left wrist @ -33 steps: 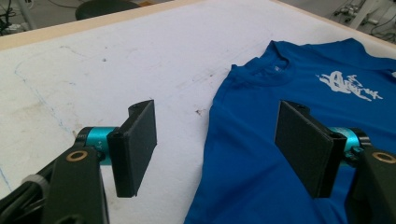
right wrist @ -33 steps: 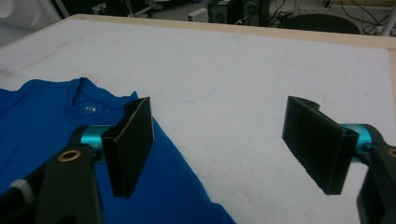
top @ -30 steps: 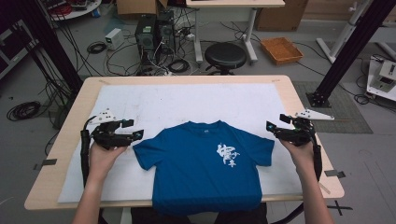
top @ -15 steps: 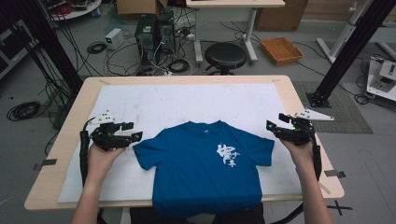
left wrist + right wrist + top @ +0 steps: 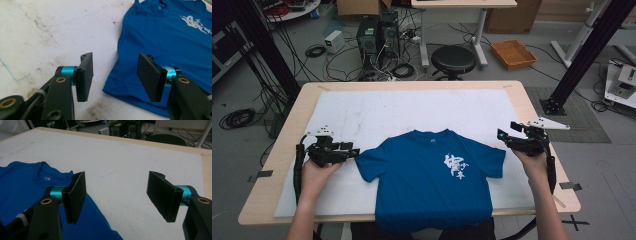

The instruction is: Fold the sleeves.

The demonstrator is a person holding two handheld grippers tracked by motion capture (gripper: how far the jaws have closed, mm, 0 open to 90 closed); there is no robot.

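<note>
Approach is the step in hand: both grippers hover at the sleeves of the blue T-shirt (image 5: 429, 180), which lies flat and face up on the white mat (image 5: 412, 112), its hem hanging over the near table edge. At the left, the left gripper (image 5: 353, 151) sits just beside the shirt's left sleeve (image 5: 117, 82); its jaws have just been closing and now stand at a middling gap, with the sleeve's edge showing in the gap beyond the pads but not pinched, so nothing is held. In the middle, the white print (image 5: 454, 167) lies smooth on the chest. At the right, the right gripper (image 5: 506, 129) waits just off the right sleeve (image 5: 492, 160), its jaws wide apart over bare mat and empty. The next move likely calls for each gripper to slide its lower pad under a sleeve hem and close on the cloth without bunching it.
</note>
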